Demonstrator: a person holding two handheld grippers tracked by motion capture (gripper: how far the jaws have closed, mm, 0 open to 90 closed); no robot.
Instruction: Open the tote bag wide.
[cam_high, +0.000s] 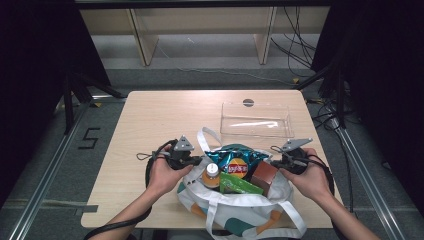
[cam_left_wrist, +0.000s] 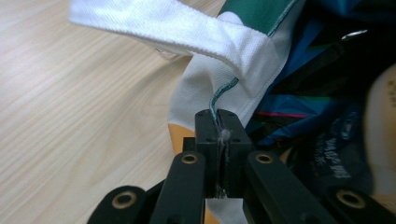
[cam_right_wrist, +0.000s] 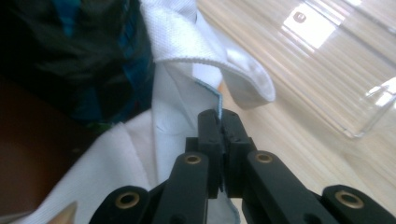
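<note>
A white tote bag (cam_high: 240, 210) with orange and teal patches lies open at the table's front edge. It holds a blue chip bag (cam_high: 235, 159), a white-capped bottle (cam_high: 212, 172), a green packet (cam_high: 237, 185) and a brown box (cam_high: 263, 175). My left gripper (cam_high: 199, 161) is shut on the bag's left rim; in the left gripper view its jaws (cam_left_wrist: 223, 126) pinch the white fabric edge (cam_left_wrist: 219, 84) below a strap (cam_left_wrist: 163, 25). My right gripper (cam_high: 274, 162) is shut on the right rim, and the right gripper view shows the jaws (cam_right_wrist: 219, 119) clamping the white cloth (cam_right_wrist: 173, 107).
A clear plastic container (cam_high: 256, 120) stands empty on the wooden table (cam_high: 150, 120) just behind the bag, close to the right gripper (cam_right_wrist: 336, 70). Bare tabletop stretches to the left and back. Wooden shelving and cables lie beyond the table.
</note>
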